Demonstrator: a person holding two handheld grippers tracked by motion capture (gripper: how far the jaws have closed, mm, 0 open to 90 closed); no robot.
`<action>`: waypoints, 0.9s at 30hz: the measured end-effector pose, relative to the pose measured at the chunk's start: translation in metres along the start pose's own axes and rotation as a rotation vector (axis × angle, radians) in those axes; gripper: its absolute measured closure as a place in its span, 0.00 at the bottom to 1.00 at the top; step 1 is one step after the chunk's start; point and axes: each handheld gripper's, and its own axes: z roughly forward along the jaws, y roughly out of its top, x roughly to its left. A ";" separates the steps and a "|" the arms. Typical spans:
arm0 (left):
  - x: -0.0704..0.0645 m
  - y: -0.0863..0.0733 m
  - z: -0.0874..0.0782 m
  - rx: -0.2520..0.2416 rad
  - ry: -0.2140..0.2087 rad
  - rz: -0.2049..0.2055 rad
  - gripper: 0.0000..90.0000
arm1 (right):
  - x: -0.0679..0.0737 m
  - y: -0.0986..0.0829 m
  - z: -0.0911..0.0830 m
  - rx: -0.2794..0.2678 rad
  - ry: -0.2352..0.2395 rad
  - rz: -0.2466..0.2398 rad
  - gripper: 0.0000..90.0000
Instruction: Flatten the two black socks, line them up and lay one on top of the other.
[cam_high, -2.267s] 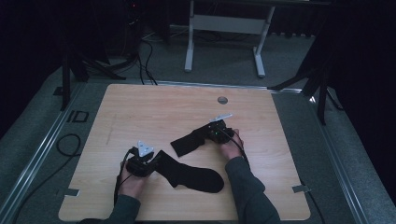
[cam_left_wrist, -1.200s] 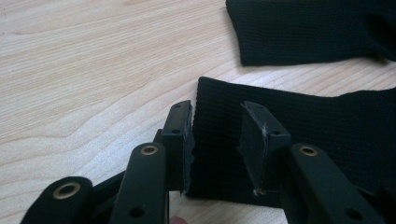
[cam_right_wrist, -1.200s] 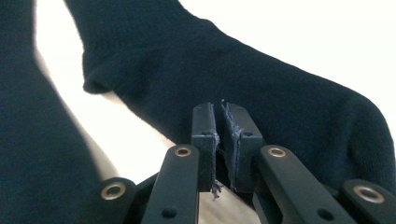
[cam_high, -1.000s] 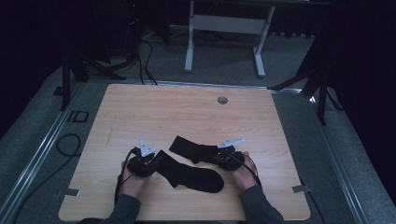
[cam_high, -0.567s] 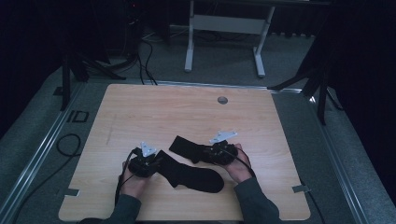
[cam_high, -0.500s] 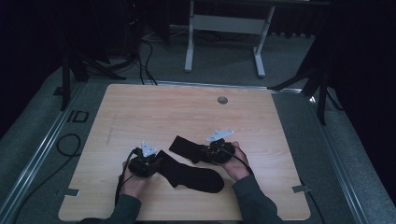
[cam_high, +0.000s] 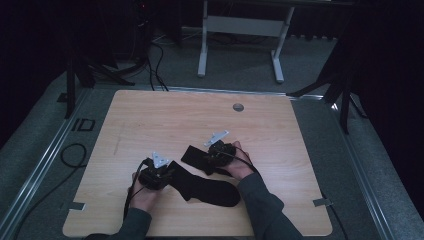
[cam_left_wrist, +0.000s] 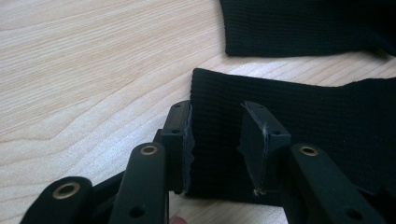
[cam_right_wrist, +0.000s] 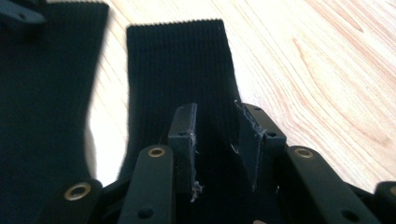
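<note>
Two black socks lie near the desk's (cam_high: 150, 120) front edge, about midway along it. The left claw (cam_left_wrist: 215, 140) sits parted around the cuff of the near sock (cam_high: 202, 187). The right claw (cam_right_wrist: 215, 140) sits parted over the far sock (cam_high: 192, 154). Neither is gripped yet; pairing or folding looks barely begun.

Room dim and dark beyond the lit table (cam_high: 150, 120); gripper views brighter, with glare on woodgrain, soft focus, blurred frame edges.
</note>
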 end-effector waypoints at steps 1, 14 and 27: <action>0.000 0.000 0.000 0.000 0.000 0.000 0.72 | -0.001 0.000 0.001 0.007 0.001 -0.013 0.74; -0.001 0.000 0.000 0.001 0.001 0.001 0.71 | 0.010 0.002 0.011 0.053 0.055 -0.128 0.62; -0.003 0.000 0.001 0.002 0.001 0.008 0.71 | 0.010 0.005 0.019 0.043 0.076 0.037 0.65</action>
